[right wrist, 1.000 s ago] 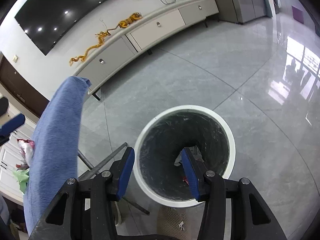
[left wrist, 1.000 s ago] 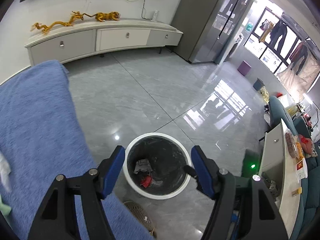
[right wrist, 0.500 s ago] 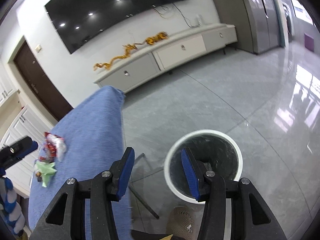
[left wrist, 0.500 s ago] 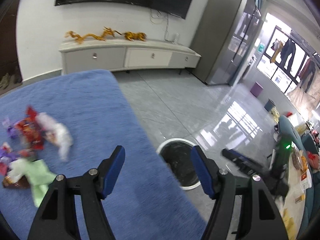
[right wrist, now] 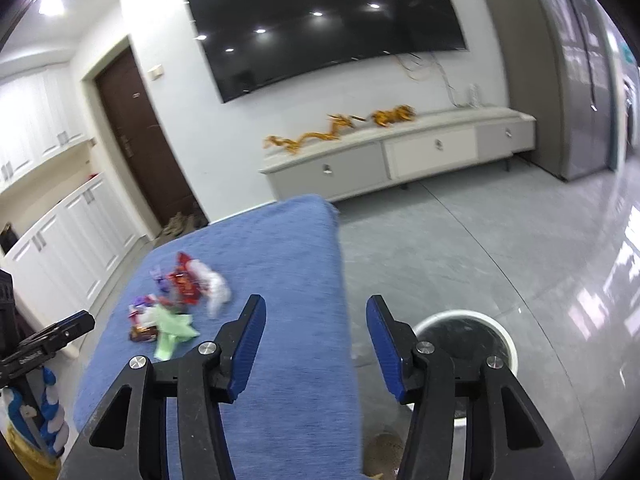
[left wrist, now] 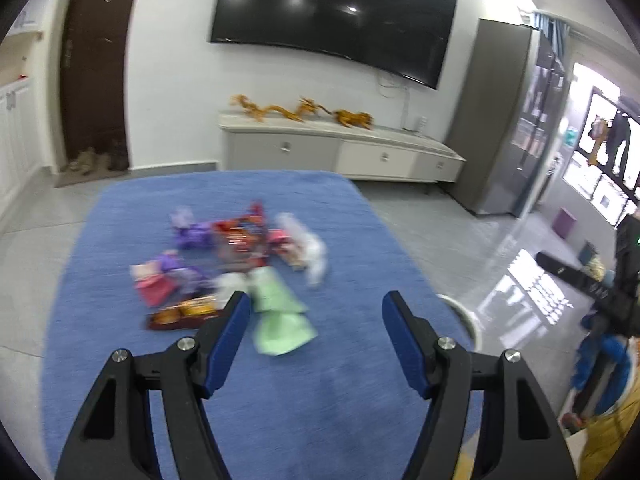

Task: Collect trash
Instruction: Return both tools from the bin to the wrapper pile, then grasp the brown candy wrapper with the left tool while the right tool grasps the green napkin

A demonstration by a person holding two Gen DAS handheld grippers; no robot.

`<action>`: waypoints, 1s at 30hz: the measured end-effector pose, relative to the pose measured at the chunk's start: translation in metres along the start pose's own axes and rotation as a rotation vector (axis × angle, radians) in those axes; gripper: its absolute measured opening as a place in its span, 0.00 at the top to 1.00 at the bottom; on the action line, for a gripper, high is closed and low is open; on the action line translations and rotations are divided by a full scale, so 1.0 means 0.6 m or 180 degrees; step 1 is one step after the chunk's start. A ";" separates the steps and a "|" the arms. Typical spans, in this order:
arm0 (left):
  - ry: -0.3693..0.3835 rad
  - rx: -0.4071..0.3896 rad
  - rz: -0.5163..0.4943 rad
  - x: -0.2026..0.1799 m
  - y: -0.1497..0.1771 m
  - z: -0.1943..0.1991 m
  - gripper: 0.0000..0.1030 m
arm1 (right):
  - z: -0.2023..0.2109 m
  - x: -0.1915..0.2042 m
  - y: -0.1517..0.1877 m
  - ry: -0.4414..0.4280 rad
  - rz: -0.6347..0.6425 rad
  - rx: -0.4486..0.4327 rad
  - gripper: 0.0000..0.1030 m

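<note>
Both tools, left [left wrist: 316, 312] and right [right wrist: 316, 316], stood wide and empty over the blue tabletop [left wrist: 340, 400]; wrappers [left wrist: 236, 256] lay ahead, a white bin [right wrist: 468, 344] right, a cabinet [left wrist: 340, 152] beyond.

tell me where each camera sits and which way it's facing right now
Left wrist: on the left gripper, looking forward over the blue table at the wrapper pile; both its open fingers show.
Right wrist: on the right gripper, facing the table's right edge and the white bin on the floor; both its open fingers show.
Shared: table, wrapper pile, bin rim, wall TV, cabinet with gold dragons.
</note>
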State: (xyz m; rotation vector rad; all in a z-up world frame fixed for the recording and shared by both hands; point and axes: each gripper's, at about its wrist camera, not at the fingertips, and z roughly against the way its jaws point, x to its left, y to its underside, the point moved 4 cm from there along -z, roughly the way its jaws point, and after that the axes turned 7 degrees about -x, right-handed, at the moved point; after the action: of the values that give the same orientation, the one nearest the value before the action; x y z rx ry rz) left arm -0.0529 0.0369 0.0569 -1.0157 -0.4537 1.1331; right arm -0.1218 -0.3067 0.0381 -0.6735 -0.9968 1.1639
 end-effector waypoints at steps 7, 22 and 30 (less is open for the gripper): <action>-0.0293 -0.0081 0.0196 0.108 0.020 0.055 0.27 | 0.002 0.088 -0.009 -0.0266 0.0266 -0.0029 0.47; -0.0401 0.0385 0.0542 0.211 0.100 -0.042 0.27 | -0.161 0.222 0.054 -0.0712 0.0612 0.0606 0.45; -0.0280 0.0500 0.0645 0.238 0.107 -0.093 0.27 | -0.259 0.293 0.101 -0.1001 0.0742 0.0970 0.45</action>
State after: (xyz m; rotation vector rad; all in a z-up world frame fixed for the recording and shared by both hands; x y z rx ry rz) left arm 0.0121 0.1453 -0.0508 -0.8911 -0.3308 1.3770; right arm 0.0057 -0.1125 -0.0310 -0.3748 -0.9889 1.6247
